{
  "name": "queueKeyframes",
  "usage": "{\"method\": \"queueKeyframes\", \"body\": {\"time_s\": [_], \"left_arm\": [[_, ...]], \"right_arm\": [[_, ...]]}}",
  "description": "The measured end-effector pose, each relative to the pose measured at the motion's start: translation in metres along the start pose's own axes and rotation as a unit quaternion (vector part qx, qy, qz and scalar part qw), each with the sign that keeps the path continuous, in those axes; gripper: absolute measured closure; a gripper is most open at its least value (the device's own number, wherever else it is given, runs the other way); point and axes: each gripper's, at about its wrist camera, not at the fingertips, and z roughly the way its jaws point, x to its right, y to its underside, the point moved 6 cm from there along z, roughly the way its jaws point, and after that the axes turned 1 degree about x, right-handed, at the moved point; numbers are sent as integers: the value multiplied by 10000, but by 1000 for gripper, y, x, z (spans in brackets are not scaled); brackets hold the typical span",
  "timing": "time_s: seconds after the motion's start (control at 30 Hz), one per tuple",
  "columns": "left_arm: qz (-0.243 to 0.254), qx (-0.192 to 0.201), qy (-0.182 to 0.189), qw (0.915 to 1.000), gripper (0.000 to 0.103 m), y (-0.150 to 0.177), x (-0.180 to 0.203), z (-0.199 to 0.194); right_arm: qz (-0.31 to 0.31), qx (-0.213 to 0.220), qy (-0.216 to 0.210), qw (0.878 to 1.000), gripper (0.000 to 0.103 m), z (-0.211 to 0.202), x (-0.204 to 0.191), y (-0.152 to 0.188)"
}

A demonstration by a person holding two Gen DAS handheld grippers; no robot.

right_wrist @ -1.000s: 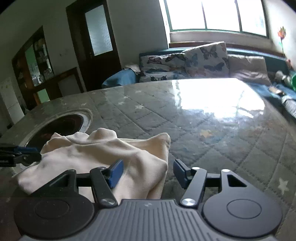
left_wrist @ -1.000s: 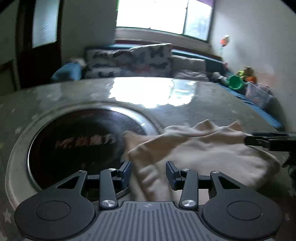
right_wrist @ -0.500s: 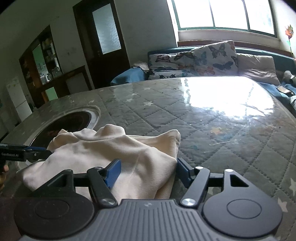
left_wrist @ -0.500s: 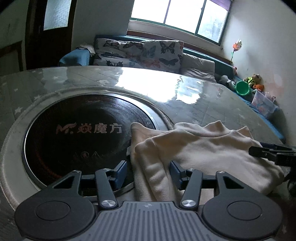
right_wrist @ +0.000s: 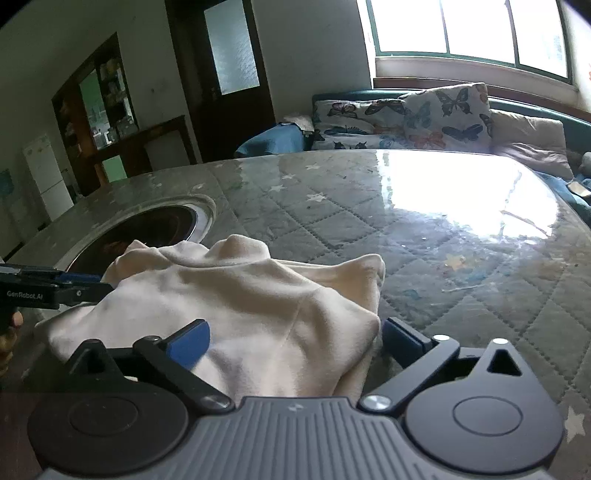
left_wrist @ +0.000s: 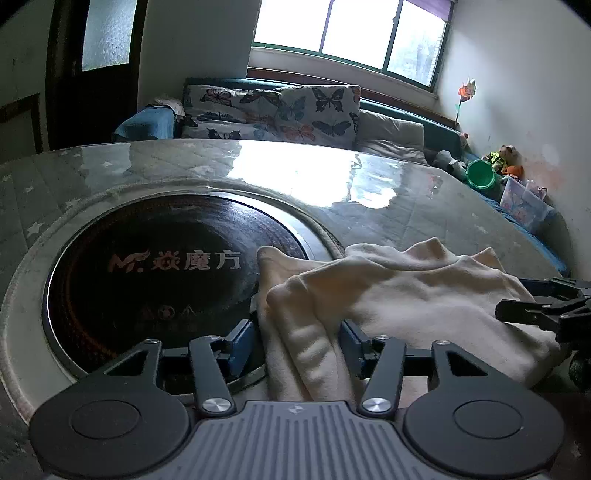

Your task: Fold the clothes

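Nearest in the left wrist view, the left claw is spreading, its blue pads flanking a bunched fold of the cream garment; the cloth sits between them, apparently brushing the pads but not pinched. That suits letting the fold settle rather than carrying it.

In the right wrist view the right claw is also opening and already stands wide, with the garment's near edge mounded between its pads and free of them. Both claws look to be releasing after laying one layer over another.

The garment lies rumpled on the quilted, star-printed tabletop, its far corner overlapping the rim of the round dark cooktop set into the surface. Beyond are butterfly cushions under a bright window.
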Motion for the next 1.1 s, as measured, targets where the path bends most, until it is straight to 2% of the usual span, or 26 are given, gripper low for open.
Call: {"method": "queueKeyframes", "body": {"time_s": [0.03, 0.1, 0.23, 0.3, 0.53, 0.6, 0.77, 0.83, 1.1], "left_arm": [[9, 7, -23, 10000, 43, 0, -1, 0], [34, 30, -107, 9999, 32, 0, -2, 1], [66, 83, -152, 9998, 29, 2, -4, 2], [81, 97, -208, 9997, 23, 2, -4, 2], [83, 99, -275, 9995, 13, 3, -8, 5], [54, 96, -318, 9994, 7, 3, -10, 5], [91, 138, -350, 9993, 4, 3, -10, 4], [95, 152, -361, 9992, 0, 3, -11, 4], [-87, 64, -295, 9995, 0, 3, -13, 4]], "right_arm": [[-10, -9, -5, 10000, 0, 0, 0, 0], [-24, -22, -5, 10000, 0, 1, 0, 0], [-38, -39, -4, 10000, 0, 1, 0, 0], [-56, -49, 9, 10000, 0, 1, 0, 0], [-304, -135, 198, 9993, 0, 4, -4, 2], [-308, -127, 196, 9993, 0, 4, -4, 3], [-334, -128, 206, 9991, 0, 5, -3, 3], [-333, -127, 203, 9992, 0, 5, -3, 4], [-354, -131, 214, 9991, 0, 6, -2, 4]]}}
